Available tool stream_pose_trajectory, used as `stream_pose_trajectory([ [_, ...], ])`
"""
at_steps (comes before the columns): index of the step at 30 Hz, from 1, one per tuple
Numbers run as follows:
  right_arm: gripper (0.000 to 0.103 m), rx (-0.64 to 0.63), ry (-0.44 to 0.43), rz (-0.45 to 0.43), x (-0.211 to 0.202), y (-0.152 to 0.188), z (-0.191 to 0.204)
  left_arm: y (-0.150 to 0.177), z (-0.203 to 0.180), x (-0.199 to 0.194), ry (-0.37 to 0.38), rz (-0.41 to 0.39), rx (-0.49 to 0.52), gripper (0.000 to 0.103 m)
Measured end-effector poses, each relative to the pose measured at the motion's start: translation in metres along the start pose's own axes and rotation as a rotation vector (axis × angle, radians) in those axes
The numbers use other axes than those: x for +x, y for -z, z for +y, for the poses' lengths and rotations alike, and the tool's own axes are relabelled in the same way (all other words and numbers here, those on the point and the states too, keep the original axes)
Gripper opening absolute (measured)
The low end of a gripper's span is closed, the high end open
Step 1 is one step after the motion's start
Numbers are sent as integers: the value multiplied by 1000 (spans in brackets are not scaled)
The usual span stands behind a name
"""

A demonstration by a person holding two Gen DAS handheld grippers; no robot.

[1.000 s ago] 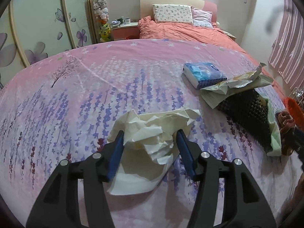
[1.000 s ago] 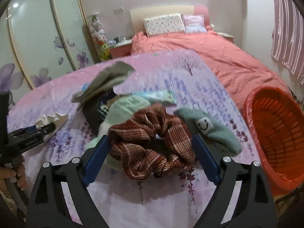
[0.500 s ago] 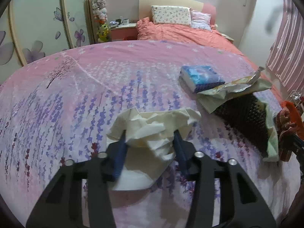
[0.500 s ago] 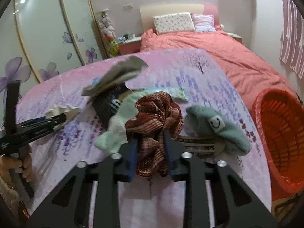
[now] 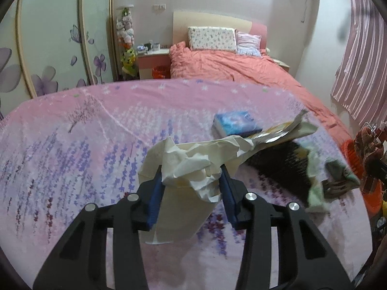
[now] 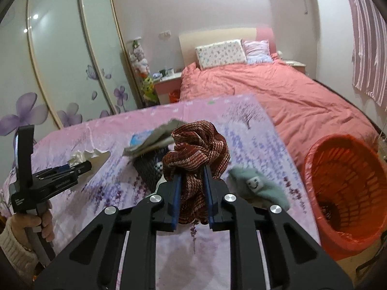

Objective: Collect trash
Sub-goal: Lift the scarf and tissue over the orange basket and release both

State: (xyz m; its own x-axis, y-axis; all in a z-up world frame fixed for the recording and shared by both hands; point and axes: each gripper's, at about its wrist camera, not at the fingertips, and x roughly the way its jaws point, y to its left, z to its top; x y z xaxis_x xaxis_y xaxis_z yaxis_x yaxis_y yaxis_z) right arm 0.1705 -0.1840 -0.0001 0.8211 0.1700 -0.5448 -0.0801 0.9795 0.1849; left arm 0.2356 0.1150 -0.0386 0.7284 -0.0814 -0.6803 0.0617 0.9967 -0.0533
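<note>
Basket [image 6: 348, 193] sits at three o'clock from the right gripper [image 6: 192, 188], clamped on the scrunchie [image 6: 197, 149]; left gripper [image 5: 191, 186], pinching crumpled paper [image 5: 193, 162], is farther.

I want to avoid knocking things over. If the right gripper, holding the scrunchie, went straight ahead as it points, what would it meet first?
Probably the black mesh basket with crumpled paper on top, just beyond the right gripper and its red-brown plaid scrunchie; depth is unclear.

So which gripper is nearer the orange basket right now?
Right. The right gripper, shut on the red scrunchie, sits just left of the orange basket. The left gripper is far across the bedspread, holding crumpled paper.
</note>
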Motion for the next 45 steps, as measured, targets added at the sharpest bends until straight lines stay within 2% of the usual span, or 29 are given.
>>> stream_pose_trajectory([
  [12,17,28,58,-106,-46,-11,-26,-16,-47,-61,55,-86,35,43],
  [23,17,81,137,-172,-80,-10,-68,-26,-106,-92,151,-130,91,43],
  [32,17,138,229,-174,-87,-1,-112,-24,-173,-88,244,-115,147,43],
  [36,17,189,263,-165,-82,5,-135,-17,-212,-81,308,-93,176,43],
  [45,17,273,280,-156,-75,14,-178,0,-293,-60,430,-41,239,43],
])
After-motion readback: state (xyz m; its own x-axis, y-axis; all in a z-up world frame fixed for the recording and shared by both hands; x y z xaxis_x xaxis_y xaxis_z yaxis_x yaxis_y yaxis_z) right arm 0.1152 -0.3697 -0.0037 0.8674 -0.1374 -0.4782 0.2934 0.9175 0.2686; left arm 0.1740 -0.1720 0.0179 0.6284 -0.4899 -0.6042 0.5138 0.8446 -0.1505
